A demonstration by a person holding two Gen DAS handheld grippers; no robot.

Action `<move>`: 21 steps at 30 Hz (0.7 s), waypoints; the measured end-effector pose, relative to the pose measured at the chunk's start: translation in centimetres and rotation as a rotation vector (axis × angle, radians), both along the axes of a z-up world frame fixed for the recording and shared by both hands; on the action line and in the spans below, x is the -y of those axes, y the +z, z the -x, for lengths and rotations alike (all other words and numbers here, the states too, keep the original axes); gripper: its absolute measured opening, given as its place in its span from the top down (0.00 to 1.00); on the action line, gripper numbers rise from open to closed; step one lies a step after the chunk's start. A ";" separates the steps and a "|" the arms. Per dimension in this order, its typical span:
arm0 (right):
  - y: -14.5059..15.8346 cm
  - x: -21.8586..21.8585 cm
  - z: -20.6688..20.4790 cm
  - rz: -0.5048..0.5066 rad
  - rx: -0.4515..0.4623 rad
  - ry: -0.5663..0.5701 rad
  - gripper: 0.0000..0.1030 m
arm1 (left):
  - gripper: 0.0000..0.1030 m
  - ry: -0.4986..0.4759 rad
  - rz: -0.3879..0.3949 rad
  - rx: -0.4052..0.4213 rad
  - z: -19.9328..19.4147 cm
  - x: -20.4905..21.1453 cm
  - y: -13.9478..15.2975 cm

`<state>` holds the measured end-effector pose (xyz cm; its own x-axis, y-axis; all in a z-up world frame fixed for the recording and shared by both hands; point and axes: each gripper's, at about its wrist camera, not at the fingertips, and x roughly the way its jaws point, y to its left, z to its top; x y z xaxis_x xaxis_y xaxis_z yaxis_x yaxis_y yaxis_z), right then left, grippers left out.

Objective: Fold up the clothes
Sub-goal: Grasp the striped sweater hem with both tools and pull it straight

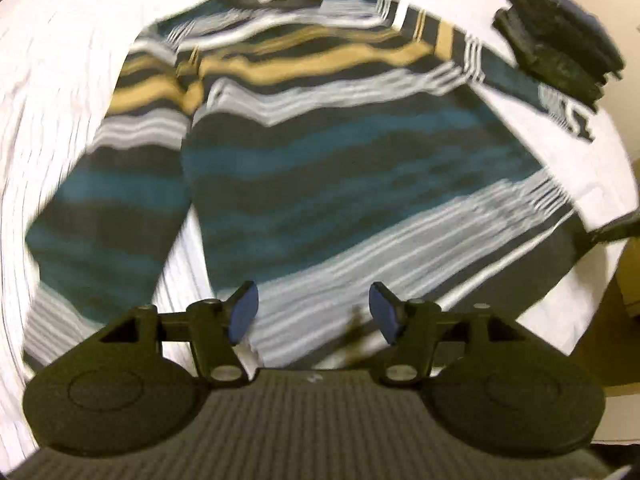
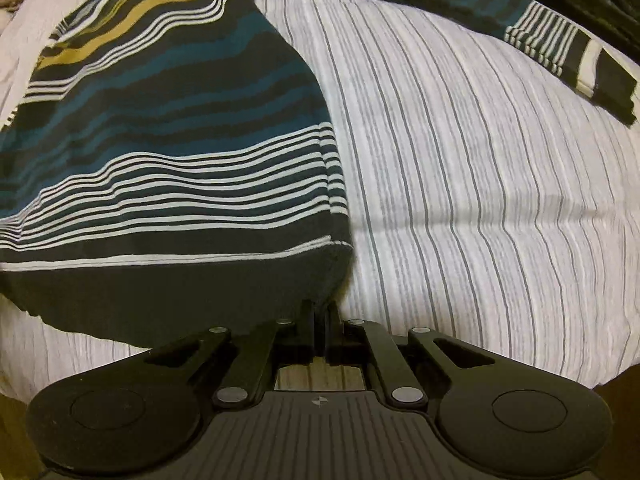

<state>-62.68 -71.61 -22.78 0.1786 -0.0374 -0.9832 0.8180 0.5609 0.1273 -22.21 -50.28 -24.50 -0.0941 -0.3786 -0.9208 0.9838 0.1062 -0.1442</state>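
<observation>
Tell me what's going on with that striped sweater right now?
Left gripper open, empty. Right gripper shut on striped sweater's hem corner. Sweater flat on striped bedsheet. Dark folded stack beside far sleeve.

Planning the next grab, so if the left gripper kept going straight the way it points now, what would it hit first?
Probably the striped knit sweater: the open left gripper points down at its white-striped lower part near the hem, with nothing between the blue pads. The picture is blurred, so depth is uncertain.

Both wrist views look steeply down – left higher, right close (nearly touching) – sharing the sweater [image 1: 340,152].
</observation>
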 end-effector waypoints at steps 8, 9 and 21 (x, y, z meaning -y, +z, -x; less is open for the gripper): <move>0.8 -1.3 -0.7 -0.003 0.114 -0.050 0.35 | 0.46 0.024 -0.018 0.116 1.4 -2.7 -2.4; 0.8 -1.4 -0.8 -0.005 0.126 -0.063 0.35 | 0.46 0.048 -0.014 0.103 1.2 -3.1 -2.2; 0.2 0.6 0.6 -0.058 0.181 -0.155 0.35 | 0.47 0.021 -0.066 -0.023 1.5 -2.0 -4.3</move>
<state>-63.29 -72.21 -22.57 0.3485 -0.0229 -0.9370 0.8548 0.4178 0.3077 -23.70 -48.27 -28.83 -0.1079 -0.3194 -0.9415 0.9778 0.1368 -0.1585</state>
